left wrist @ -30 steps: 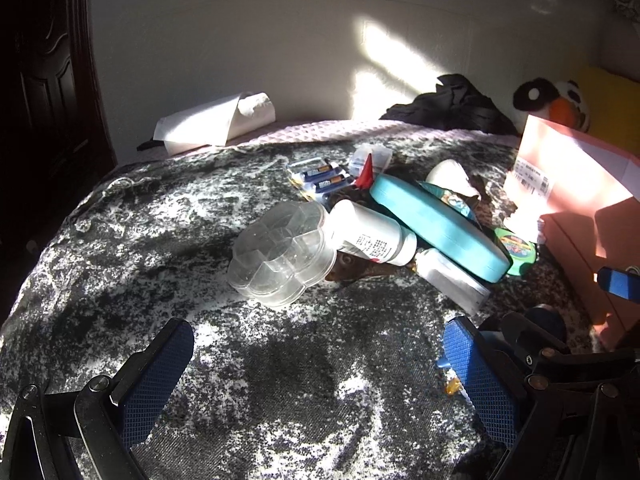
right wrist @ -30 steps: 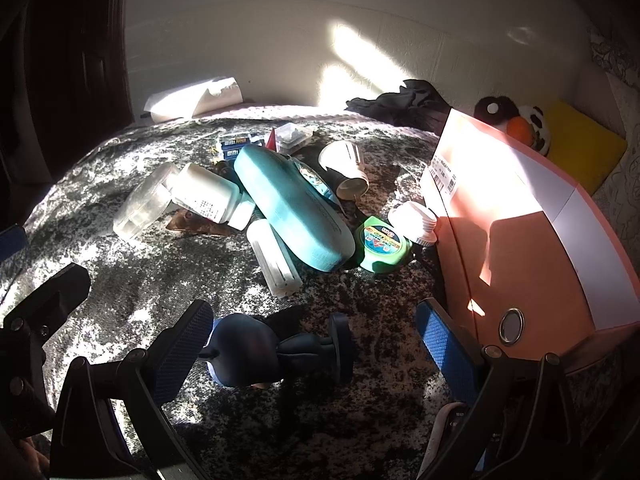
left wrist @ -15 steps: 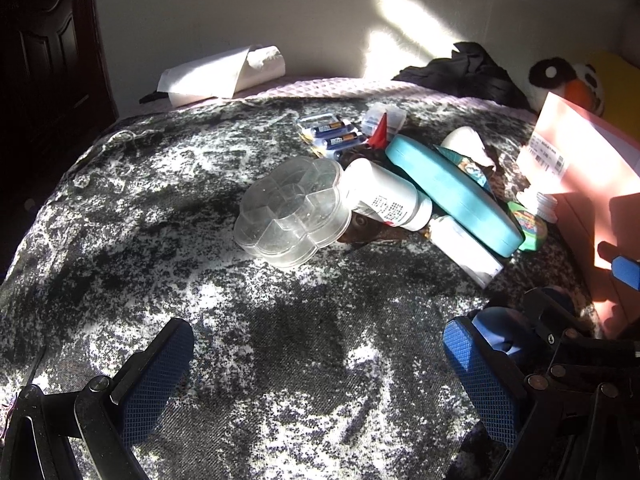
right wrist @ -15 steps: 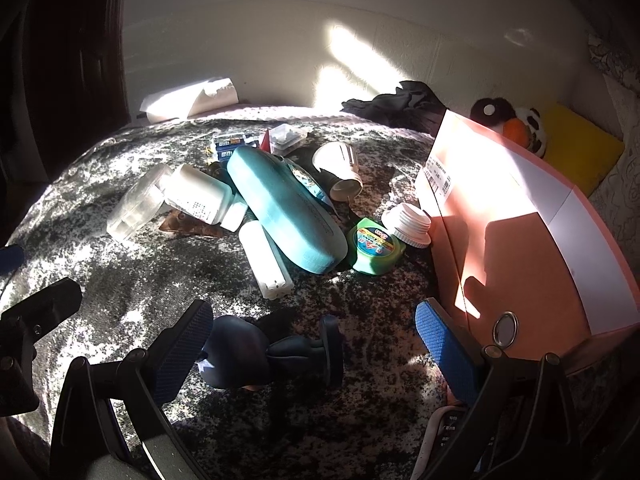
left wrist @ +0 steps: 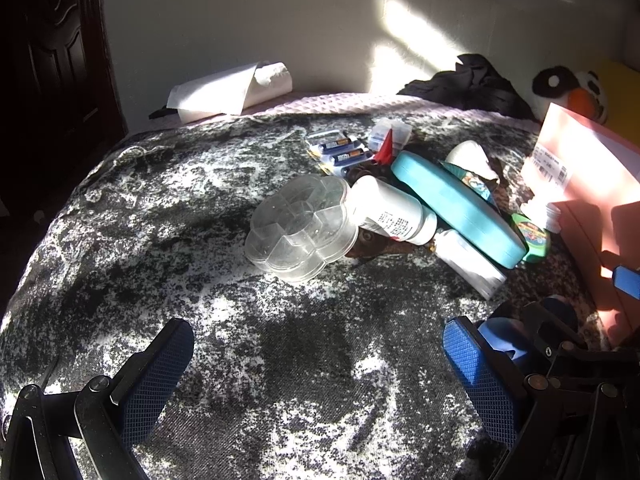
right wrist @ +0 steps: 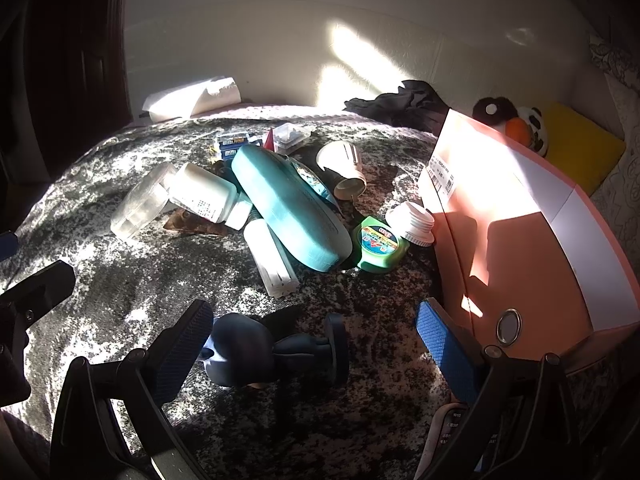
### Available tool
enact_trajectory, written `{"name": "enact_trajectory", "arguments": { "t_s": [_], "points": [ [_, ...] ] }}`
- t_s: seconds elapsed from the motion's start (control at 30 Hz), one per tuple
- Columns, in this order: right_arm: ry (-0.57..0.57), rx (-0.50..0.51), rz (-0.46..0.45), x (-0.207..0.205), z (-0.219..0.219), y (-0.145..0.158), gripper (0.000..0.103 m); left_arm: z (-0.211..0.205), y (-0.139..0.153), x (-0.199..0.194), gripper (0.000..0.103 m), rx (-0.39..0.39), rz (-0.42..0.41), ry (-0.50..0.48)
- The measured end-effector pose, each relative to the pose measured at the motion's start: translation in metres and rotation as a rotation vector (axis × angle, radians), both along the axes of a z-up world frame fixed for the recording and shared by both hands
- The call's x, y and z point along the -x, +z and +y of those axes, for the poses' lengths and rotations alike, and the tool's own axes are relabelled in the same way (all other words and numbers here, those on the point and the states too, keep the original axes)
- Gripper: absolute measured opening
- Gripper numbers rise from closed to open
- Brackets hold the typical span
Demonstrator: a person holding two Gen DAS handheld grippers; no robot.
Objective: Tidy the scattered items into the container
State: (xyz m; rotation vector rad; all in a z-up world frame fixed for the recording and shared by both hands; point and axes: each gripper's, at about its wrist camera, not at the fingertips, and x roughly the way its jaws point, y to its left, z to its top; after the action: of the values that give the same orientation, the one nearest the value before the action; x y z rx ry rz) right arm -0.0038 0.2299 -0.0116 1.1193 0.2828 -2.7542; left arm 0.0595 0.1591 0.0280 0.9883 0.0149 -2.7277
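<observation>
A pile of items lies on the dark mottled bedspread: a clear flower-shaped box point(left wrist: 302, 226), a white bottle point(left wrist: 390, 216), a teal case point(left wrist: 456, 208) point(right wrist: 288, 204), a white tube point(right wrist: 272, 258), a green tape measure point(right wrist: 380, 248), a white cap point(right wrist: 412, 220) and a paper cup point(right wrist: 344, 168). A dark blue figurine point(right wrist: 276, 354) lies between my right gripper's open fingers point(right wrist: 316, 354). The pink box point(right wrist: 516, 232) stands at the right. My left gripper point(left wrist: 320, 364) is open and empty, short of the pile.
A paper roll point(left wrist: 228, 92), black cloth point(left wrist: 468, 80), a plush toy point(right wrist: 516, 124) and a yellow cushion point(right wrist: 580, 152) lie along the headboard. Battery packs point(left wrist: 338, 150) and a small clear case point(right wrist: 288, 136) sit behind the pile. A dark door point(left wrist: 52, 48) is at the left.
Both grippers have drawn back a little from the pile and stayed open. The figurine now sits more squarely between the right fingers. No item has been moved.
</observation>
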Motion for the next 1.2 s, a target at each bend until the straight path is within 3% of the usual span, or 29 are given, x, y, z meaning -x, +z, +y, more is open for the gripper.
{"name": "enact_trajectory", "arguments": {
  "t_s": [0.1,0.27,0.43,0.5,0.6,0.63,0.7,0.8,1.0,1.1,1.2],
  "points": [
    [0.000,0.001,0.000,0.000,0.000,0.000,0.103,0.019,0.017,-0.014,0.103,-0.010,0.002,0.005],
    [0.000,0.002,0.001,0.000,0.000,0.001,0.103,0.119,0.044,-0.042,0.103,-0.013,-0.002,0.022],
    [0.001,0.004,0.000,0.000,0.002,0.001,0.103,0.274,0.085,-0.050,0.103,-0.024,-0.009,0.039],
    [0.001,0.002,0.000,-0.001,0.001,0.001,0.103,0.293,0.082,-0.057,0.103,-0.030,-0.010,0.047],
    [0.005,-0.001,-0.001,-0.002,-0.001,0.000,0.103,0.269,0.092,-0.048,0.103,-0.049,-0.016,0.056],
    [0.006,-0.002,-0.002,-0.002,-0.001,0.000,0.103,0.280,0.090,-0.052,0.103,-0.050,-0.018,0.061],
    [0.010,-0.005,-0.001,-0.004,-0.003,0.001,0.103,0.265,0.082,-0.049,0.103,-0.065,-0.026,0.066],
    [0.014,-0.004,0.008,-0.009,-0.003,0.005,0.103,0.268,0.090,-0.051,0.103,-0.072,-0.026,0.076],
    [0.018,0.003,0.030,-0.023,-0.004,0.016,0.103,0.110,0.077,0.042,0.103,-0.088,-0.034,0.084],
    [0.017,0.005,0.039,-0.031,-0.003,0.020,0.103,0.033,0.054,0.032,0.103,-0.099,-0.031,0.031],
    [0.018,0.003,0.053,-0.039,-0.002,0.026,0.103,0.014,0.049,0.018,0.103,-0.099,-0.021,0.013]
  ]
}}
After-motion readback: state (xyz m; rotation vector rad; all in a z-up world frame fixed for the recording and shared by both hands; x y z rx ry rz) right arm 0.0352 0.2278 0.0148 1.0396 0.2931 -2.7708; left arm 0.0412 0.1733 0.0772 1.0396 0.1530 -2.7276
